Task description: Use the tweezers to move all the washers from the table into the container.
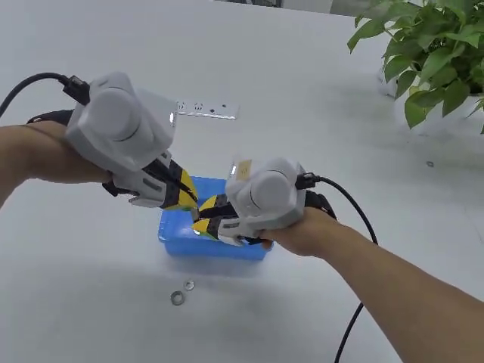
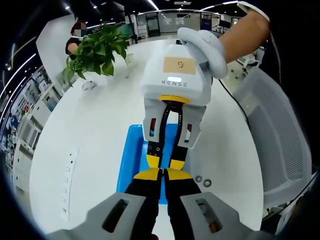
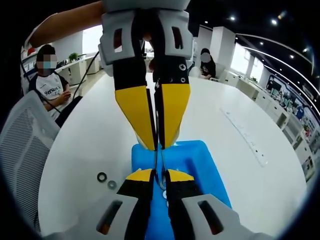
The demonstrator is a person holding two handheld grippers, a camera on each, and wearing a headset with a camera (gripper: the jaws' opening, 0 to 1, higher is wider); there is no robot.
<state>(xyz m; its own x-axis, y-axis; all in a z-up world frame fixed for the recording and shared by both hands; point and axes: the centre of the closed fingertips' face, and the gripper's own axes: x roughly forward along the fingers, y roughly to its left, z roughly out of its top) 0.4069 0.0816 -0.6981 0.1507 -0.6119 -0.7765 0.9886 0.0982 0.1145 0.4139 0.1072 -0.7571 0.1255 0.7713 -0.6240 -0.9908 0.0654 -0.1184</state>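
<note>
Both grippers meet tip to tip over the blue container (image 1: 172, 233). My left gripper (image 1: 190, 201) comes in from the left and my right gripper (image 1: 201, 225) from the right. In the right gripper view the thin metal tweezers (image 3: 158, 131) run between the left gripper's yellow jaws (image 3: 157, 142) and down into my right gripper (image 3: 160, 176). Both pairs of jaws are shut on them. In the left gripper view my left gripper (image 2: 162, 173) touches the right gripper (image 2: 164, 161) above the container (image 2: 129, 152). Two washers (image 1: 182, 292) lie on the table in front of the container, also seen as washers (image 3: 106, 180) and washers (image 2: 202, 180).
A white power strip (image 1: 206, 110) lies on the table beyond the container. A potted plant (image 1: 435, 53) stands at the far right. A black cable (image 1: 355, 215) trails from the right gripper. A mesh chair (image 3: 22, 145) and seated people are beside the table.
</note>
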